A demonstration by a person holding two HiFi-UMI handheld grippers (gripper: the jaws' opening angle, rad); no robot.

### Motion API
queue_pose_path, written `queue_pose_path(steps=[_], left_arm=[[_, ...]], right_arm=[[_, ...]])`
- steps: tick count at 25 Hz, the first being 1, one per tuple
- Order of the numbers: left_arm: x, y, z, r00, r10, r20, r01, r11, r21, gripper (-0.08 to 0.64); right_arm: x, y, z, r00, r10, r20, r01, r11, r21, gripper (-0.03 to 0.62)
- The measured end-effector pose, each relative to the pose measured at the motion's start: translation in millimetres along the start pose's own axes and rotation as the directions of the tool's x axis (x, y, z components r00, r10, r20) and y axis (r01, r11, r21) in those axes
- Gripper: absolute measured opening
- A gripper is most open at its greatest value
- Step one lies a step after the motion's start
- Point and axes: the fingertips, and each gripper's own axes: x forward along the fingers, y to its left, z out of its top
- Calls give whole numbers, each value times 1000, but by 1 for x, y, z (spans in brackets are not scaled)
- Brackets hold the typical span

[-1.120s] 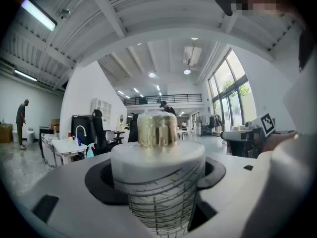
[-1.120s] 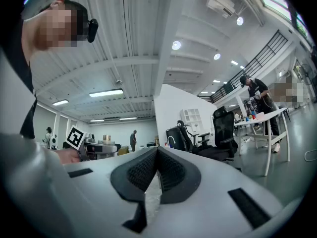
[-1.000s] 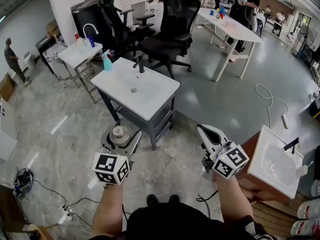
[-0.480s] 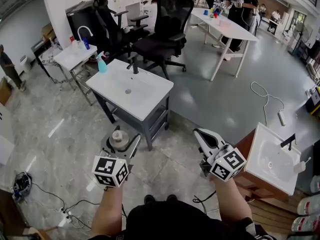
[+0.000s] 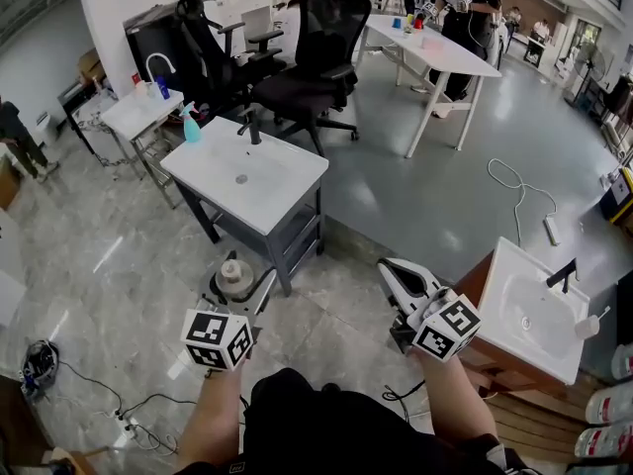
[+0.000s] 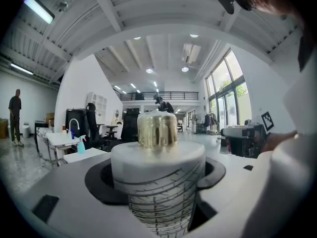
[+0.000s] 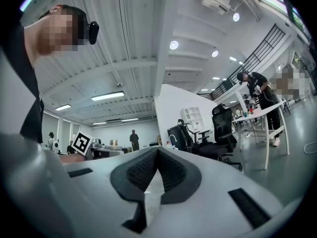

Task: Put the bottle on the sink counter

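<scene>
Looks like the carry step: left gripper (image 5: 235, 285) is clamped on the bottle (image 6: 157, 162), right gripper (image 7: 157, 157) is pinched closed on nothing, and next it needs walking over and setting down by the sink counter's (image 5: 297, 171) front edge.

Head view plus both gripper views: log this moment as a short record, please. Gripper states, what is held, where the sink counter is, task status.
Left gripper: shut on the bottle, which has a white body and a gold cap
Right gripper: shut, nothing between the jaws
Sink counter: white, ahead of the person, apart from both grippers
On the counter: spray bottle, black faucet
Task status: bottle not yet on the counter
</scene>
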Motion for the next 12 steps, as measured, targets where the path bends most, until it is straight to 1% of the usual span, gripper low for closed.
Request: queue_pose_path(steps=[6,12], left_arm=[[15,0,-7,1000,-4,-16,4,1000,-4,336],[42,20,-12,1000,-2,-26,2,1000,-20,336]], right_arm=[[6,-13,-11,1000,2,-20,-2,1000,30,14],[28,-32,-17,999,-1,-43,3,999,44,14]])
